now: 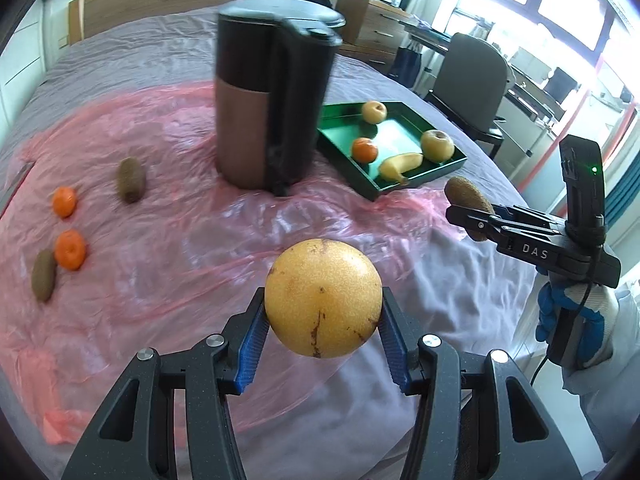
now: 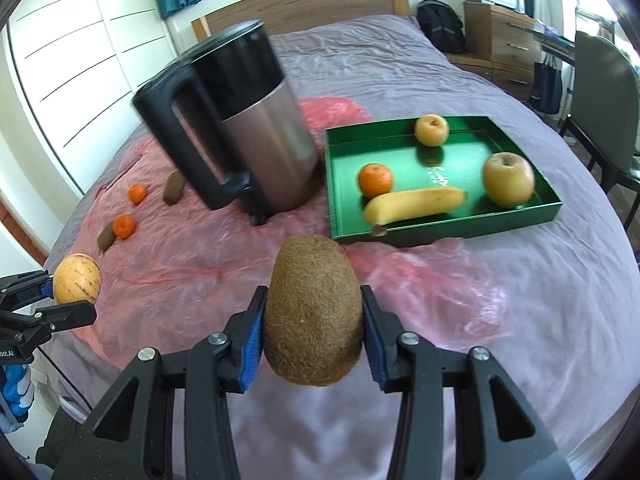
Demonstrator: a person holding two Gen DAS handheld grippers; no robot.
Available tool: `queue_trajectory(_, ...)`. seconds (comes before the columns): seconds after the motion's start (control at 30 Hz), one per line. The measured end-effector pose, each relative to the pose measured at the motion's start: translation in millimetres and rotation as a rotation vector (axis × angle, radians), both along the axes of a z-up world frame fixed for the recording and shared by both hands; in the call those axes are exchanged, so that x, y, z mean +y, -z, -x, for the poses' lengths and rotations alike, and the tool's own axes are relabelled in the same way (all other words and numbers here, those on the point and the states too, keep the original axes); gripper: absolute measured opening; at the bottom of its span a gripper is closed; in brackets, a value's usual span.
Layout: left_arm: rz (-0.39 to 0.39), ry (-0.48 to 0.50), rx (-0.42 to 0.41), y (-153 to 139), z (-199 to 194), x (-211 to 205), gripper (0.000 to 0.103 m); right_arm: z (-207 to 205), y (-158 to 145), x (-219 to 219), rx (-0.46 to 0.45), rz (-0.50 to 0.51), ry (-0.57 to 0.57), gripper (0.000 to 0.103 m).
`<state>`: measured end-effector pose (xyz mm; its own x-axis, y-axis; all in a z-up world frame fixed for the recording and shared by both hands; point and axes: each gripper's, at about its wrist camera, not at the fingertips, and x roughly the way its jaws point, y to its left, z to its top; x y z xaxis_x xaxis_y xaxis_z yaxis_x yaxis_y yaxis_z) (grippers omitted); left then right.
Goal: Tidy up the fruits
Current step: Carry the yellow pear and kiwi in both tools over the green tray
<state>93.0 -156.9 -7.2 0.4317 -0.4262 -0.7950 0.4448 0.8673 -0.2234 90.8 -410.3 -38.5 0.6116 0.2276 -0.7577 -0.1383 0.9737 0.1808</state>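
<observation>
Left wrist view: the left gripper (image 1: 323,320) clamps a pear (image 1: 323,298) well short of the kettle (image 1: 272,108). Right of the kettle sits the tray (image 2: 552,204); the right gripper (image 2: 314,328) pinches a kiwi (image 2: 313,310).

Yellow pear (image 1: 323,298) and brown kiwi (image 2: 313,314) held aloft; green tray (image 2: 440,228) holds four fruits.

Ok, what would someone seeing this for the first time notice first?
Each pair of tongs grips a fruit in the foreground: the left tongs a speckled yellow pear, the right tongs a fuzzy kiwi. Behind them a tall black kettle stands on pink plastic, beside a green tray already holding fruit.
</observation>
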Motion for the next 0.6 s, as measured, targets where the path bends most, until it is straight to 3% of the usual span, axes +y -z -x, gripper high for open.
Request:
queue_trajectory(0.3, 0.009, 0.099, -0.003, -5.5, -28.6, -76.7, 0.047, -24.0, 4.9, -57.2, -0.019, 0.000, 0.073, 0.048)
queue_trajectory(0.6, 0.034, 0.149, -0.009, -11.8, -82.4, -153.7, 0.047, -83.3, -4.9, -101.8, -0.074, 0.024, 0.114, 0.048)
